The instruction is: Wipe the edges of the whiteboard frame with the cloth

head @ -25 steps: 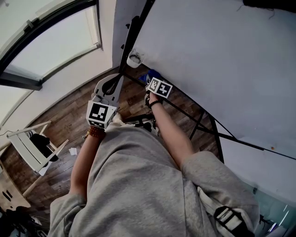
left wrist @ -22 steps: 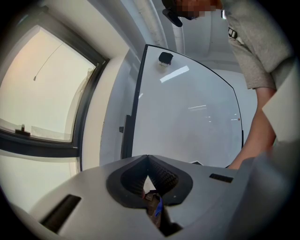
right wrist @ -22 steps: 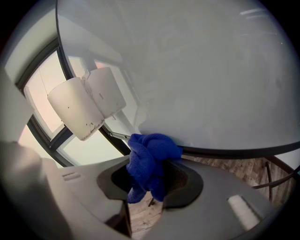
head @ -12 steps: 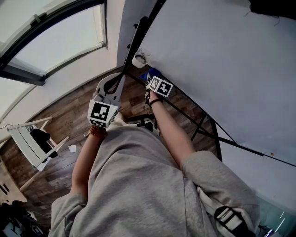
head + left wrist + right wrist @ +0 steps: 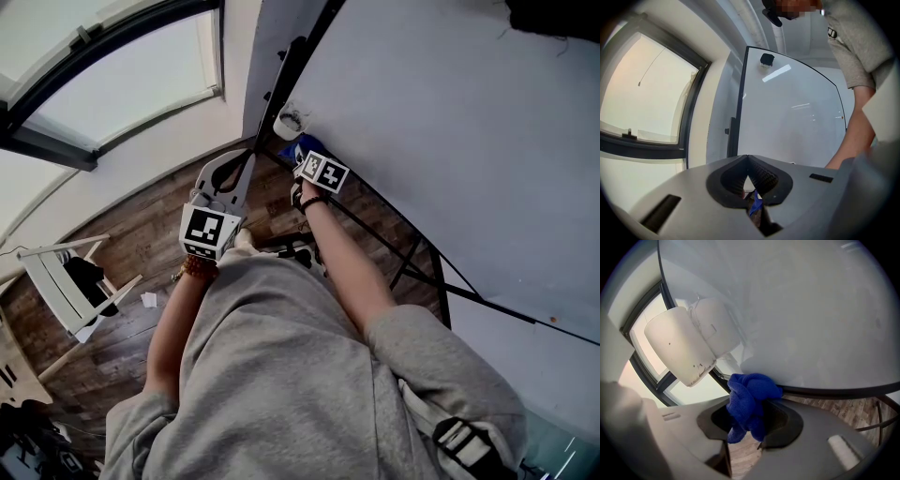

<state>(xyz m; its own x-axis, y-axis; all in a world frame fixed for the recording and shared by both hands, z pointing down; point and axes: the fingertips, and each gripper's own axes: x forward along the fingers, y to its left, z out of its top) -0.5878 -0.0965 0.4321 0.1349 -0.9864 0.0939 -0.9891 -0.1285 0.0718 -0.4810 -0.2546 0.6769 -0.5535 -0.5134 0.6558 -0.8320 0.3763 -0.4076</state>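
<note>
The whiteboard (image 5: 450, 131) stands at the right in a thin black frame (image 5: 298, 58). My right gripper (image 5: 309, 159) is shut on a bunched blue cloth (image 5: 302, 148), low on the board near its lower left corner. In the right gripper view the cloth (image 5: 750, 401) bulges out of the right gripper (image 5: 752, 416) and touches the black bottom frame edge (image 5: 829, 392). My left gripper (image 5: 246, 157) hangs beside the board's left edge, shut and holding nothing. In the left gripper view the left gripper (image 5: 748, 158) points up along the left frame edge (image 5: 738, 103).
A white cup-like holder (image 5: 288, 122) sits on the board at the corner, large in the right gripper view (image 5: 684, 350). Black stand legs (image 5: 412, 255) run under the board. A white folding rack (image 5: 64, 292) stands on the wooden floor (image 5: 122, 244). A window (image 5: 112, 84) lies to the left.
The right gripper with the cloth has slid a little along the bottom edge toward the corner and the white holder. The left gripper has barely moved.
</note>
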